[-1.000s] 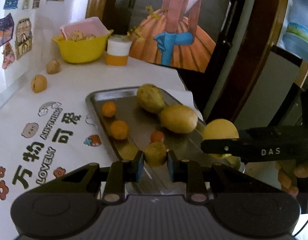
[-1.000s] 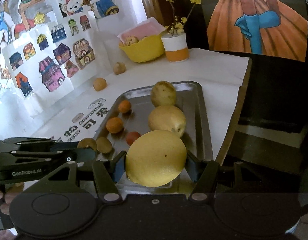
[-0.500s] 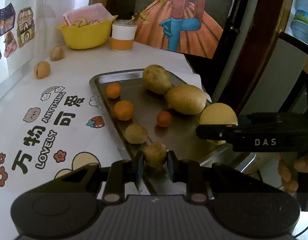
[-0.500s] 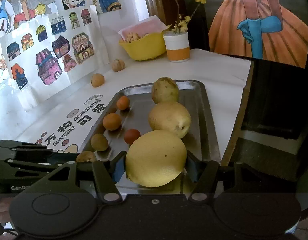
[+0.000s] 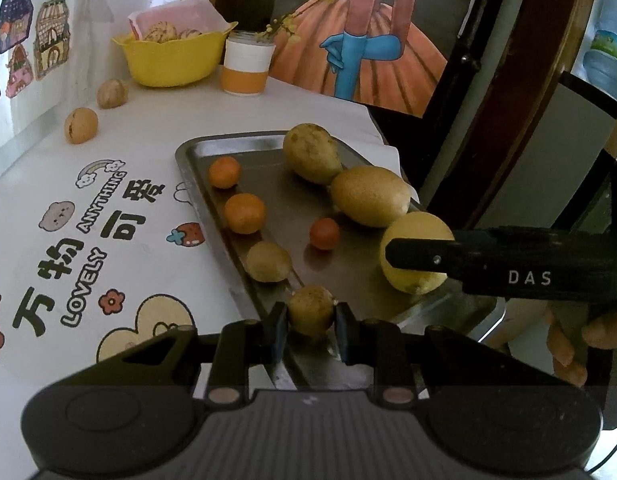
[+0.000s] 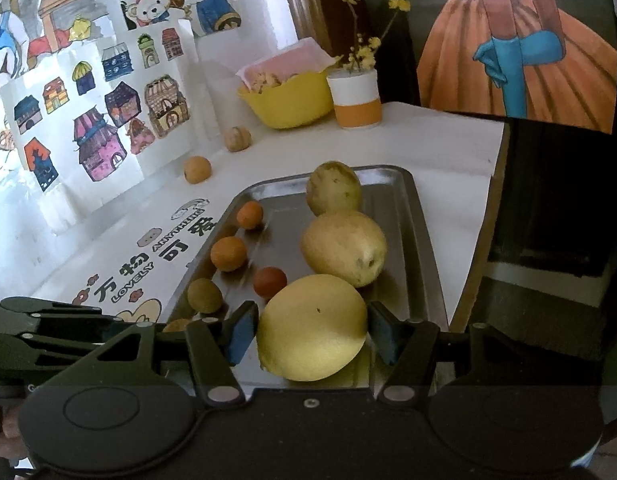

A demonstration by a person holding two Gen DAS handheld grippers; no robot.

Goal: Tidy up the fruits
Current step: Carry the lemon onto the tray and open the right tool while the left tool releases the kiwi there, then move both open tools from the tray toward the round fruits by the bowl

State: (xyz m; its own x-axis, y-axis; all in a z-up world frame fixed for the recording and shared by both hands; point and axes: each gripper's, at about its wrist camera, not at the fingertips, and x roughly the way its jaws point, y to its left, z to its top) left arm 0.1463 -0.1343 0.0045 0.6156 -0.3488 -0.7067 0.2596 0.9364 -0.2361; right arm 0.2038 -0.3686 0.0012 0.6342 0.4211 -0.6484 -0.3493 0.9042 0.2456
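Grippers level over tray [image 5: 348, 268], left [image 5: 311, 318] on small brown fruit [image 5: 311, 309], right [image 6: 311, 334] on lemon [image 6: 311, 326]

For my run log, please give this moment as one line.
left gripper: shut on small brown fruit | right gripper: shut on lemon | both over tray

Soft daylight from the left, glare on the wall, dim right side, fisheye-bent corners.

Left gripper [image 5: 311, 314] and right gripper [image 6: 311, 328] each clamp a fruit, side by side.
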